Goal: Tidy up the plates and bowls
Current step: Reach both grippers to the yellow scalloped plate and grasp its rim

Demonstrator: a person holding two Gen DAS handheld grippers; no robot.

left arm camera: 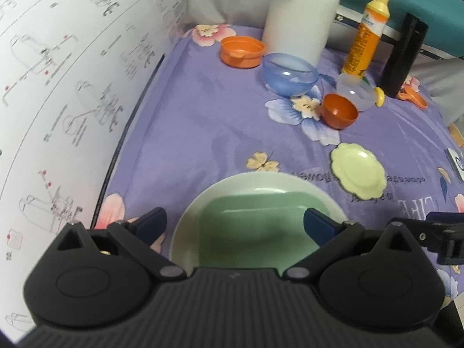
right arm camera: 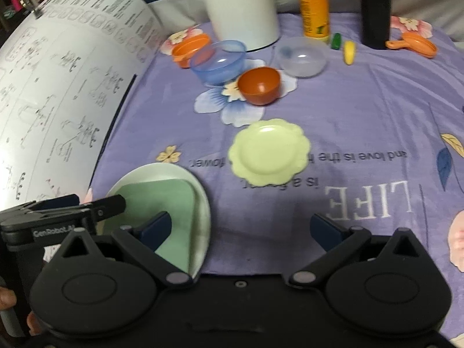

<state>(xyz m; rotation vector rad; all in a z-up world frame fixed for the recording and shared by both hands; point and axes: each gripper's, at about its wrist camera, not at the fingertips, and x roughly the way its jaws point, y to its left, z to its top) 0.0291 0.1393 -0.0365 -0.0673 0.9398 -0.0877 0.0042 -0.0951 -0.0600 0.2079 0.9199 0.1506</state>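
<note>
**Both grippers standing wide over the plate stack, nothing held.**

You are hovering the left gripper [left arm camera: 235, 223] over the round white plate [left arm camera: 324, 194] with the square green plate [left arm camera: 252, 223] resting inside it; its fingers are spread wide, one off the rim on the cloth side, one above the green plate, gripping nothing. You are holding the right gripper [right arm camera: 240, 229] just beside that stack, jaws equally wide and empty over the purple cloth [right arm camera: 362, 110]. The scalloped yellow plate [right arm camera: 269, 152] is probably the next piece: approach it low, take one finger under its rim, close gently. The brown bowl [right arm camera: 259, 85], blue bowl [right arm camera: 217, 61], clear bowl [right arm camera: 301, 56] and orange bowl [right arm camera: 191, 47] are waiting near the white jug [right arm camera: 240, 8]; avoid knocking it.
</note>
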